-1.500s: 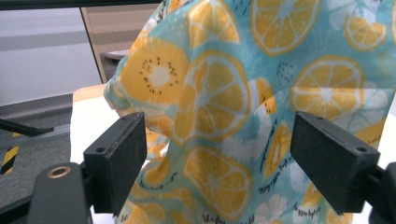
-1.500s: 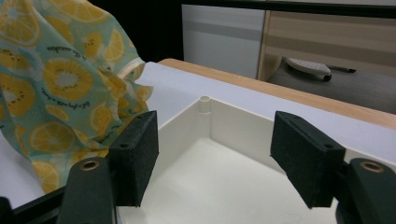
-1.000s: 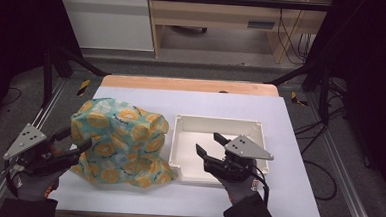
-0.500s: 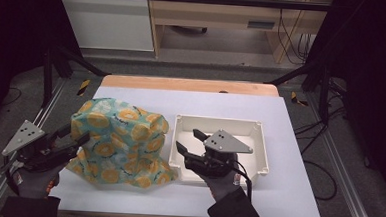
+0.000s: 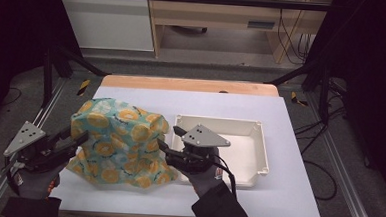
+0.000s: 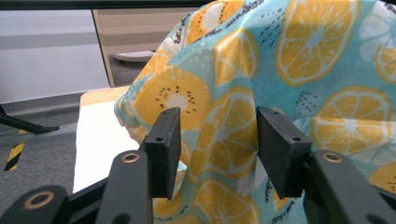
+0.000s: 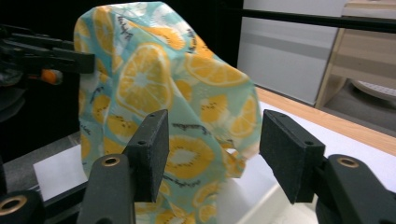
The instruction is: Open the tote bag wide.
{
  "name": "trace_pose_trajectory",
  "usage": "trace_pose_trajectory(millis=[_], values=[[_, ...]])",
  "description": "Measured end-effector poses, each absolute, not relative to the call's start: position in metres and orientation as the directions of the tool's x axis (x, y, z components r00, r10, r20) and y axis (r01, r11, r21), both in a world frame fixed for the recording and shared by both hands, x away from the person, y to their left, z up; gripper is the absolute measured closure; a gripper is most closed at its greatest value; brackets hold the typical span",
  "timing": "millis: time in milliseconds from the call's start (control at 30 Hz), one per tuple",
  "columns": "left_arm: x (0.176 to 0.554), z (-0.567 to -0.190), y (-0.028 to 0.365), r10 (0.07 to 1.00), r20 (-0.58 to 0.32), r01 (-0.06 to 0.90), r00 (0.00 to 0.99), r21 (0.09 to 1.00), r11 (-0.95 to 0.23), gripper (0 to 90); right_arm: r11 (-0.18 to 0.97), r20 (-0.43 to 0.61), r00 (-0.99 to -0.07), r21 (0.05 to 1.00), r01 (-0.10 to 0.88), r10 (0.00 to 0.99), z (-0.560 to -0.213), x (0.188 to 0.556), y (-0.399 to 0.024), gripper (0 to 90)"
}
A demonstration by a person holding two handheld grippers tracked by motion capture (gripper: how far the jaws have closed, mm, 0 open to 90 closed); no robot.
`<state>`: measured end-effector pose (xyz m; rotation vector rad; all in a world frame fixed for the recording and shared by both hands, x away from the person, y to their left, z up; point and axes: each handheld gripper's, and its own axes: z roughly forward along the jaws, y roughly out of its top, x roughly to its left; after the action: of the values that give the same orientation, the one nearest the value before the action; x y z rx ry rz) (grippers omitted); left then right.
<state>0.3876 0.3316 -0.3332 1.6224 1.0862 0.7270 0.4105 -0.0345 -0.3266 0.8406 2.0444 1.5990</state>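
A teal cloth printed with orange slices [image 5: 121,145] stands in a crumpled heap on the white table, left of centre. My left gripper [image 5: 78,136] is at the cloth's left edge. In the left gripper view a fold of the cloth [image 6: 224,135] lies between its jaws [image 6: 219,149], which have just been closing; gaps still show beside both pads. My right gripper [image 5: 169,138] is at the cloth's right side, at the tray's left rim. Its jaws [image 7: 212,149] have also been closing a little, and they stand apart with the cloth [image 7: 154,93] just ahead of them.
A shallow white tray [image 5: 259,142] sits right of the cloth with nothing in it. The white table top [image 5: 196,101] has a wooden strip along its far edge. Metal frame rails run along both sides, and a desk and cables stand beyond.
My right gripper has moved left from over the tray to the cloth's right side. My left gripper stayed at the cloth's left edge while its jaws narrowed.
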Motion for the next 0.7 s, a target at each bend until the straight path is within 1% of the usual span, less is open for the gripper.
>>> trace_pose_trajectory(millis=[133,200,433,700], values=[[0.387,-0.333,0.333,0.908,-0.054,0.301,0.415,0.950,-0.081,53.8,0.172,0.039,-0.743,0.964,0.205,0.668,-0.325,0.412,-0.026,43.5],[0.387,-0.333,0.334,0.910,-0.057,0.303,0.410,0.950,-0.078,55.7,0.173,0.036,-0.745,0.964,0.201,0.666,-0.324,0.413,-0.022,45.4],[0.386,-0.333,0.336,0.913,-0.067,0.308,0.401,0.949,-0.066,63.6,0.184,0.025,-0.753,0.964,0.193,0.658,-0.318,0.415,-0.010,49.7],[0.385,-0.333,0.336,0.920,-0.062,0.317,0.388,0.946,-0.070,71.6,0.182,0.039,-0.758,0.962,0.205,0.651,-0.318,0.419,0.000,54.8]])
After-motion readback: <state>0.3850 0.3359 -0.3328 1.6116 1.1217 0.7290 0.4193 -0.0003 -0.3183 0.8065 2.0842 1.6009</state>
